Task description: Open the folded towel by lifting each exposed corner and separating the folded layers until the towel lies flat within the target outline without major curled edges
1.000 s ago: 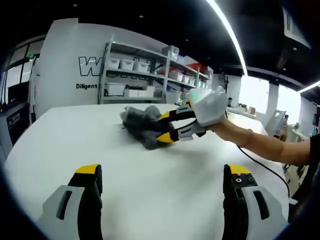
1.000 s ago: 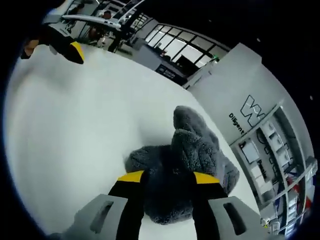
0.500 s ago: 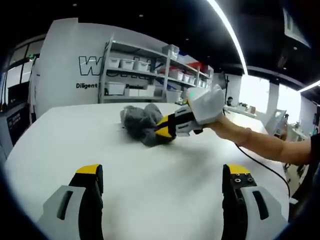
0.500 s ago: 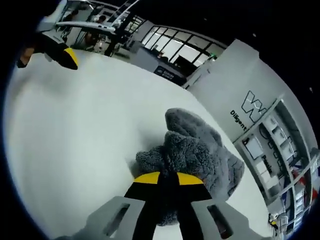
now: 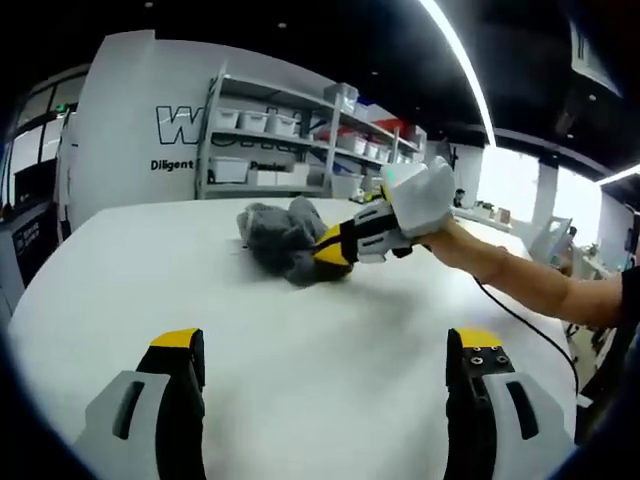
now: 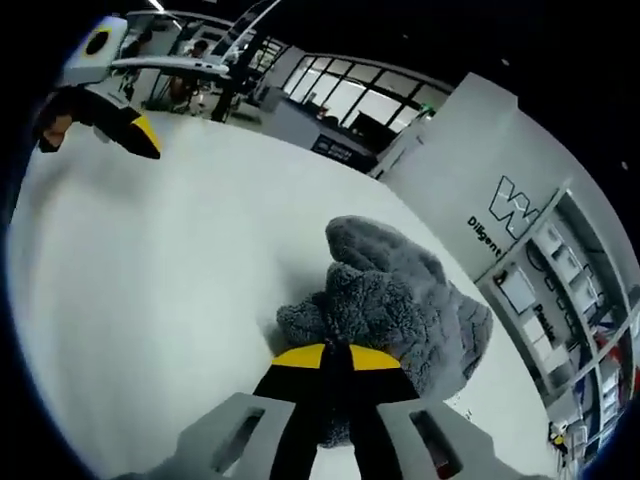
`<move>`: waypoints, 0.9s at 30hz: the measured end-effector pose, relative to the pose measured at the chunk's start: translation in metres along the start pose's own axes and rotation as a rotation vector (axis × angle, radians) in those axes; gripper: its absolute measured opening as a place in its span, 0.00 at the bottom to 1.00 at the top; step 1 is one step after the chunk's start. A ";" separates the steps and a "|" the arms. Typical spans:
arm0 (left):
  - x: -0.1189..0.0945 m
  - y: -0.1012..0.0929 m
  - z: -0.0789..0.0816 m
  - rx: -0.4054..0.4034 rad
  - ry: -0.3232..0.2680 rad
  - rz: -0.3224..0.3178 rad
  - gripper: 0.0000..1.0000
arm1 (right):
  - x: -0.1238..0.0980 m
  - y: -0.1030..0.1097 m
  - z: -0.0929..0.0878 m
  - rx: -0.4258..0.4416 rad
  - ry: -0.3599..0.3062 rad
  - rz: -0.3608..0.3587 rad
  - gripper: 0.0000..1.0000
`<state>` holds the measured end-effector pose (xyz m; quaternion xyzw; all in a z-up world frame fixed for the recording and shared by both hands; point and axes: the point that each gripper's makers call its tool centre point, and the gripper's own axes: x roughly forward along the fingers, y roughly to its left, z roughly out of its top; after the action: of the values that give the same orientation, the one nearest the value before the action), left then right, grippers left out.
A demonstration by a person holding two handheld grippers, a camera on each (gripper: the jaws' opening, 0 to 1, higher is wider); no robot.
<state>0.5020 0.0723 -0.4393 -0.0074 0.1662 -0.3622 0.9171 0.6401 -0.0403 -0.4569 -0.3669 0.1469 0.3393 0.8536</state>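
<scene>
towel (image 6: 400,305) bunched in a heap mid-bench (image 5: 150,280), no layer opened yet, all spreading left | right hand-held gripper (image 6: 335,357) clamped on its near edge | left hand-held gripper (image 5: 320,350) wide apart, empty, well back | long axis probably runs away from right gripper; hard to tell in the crumple | no outline visible

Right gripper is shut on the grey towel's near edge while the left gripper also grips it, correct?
Not quite. The right gripper is shut on the grey towel, but the left gripper is open over bare table, apart from it, as the left gripper view shows.
</scene>
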 end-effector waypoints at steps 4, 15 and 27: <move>0.002 -0.004 -0.001 -0.006 0.003 -0.015 0.99 | -0.007 0.004 -0.003 -0.009 0.009 0.004 0.01; 0.001 -0.003 -0.004 0.003 0.017 -0.010 0.99 | -0.031 0.018 -0.010 0.029 0.007 0.052 0.01; 0.000 -0.004 -0.003 0.006 0.013 -0.012 0.99 | -0.067 0.042 -0.014 0.055 -0.004 0.120 0.01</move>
<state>0.4982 0.0693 -0.4416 -0.0034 0.1711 -0.3681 0.9139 0.5628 -0.0608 -0.4550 -0.3333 0.1763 0.3866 0.8417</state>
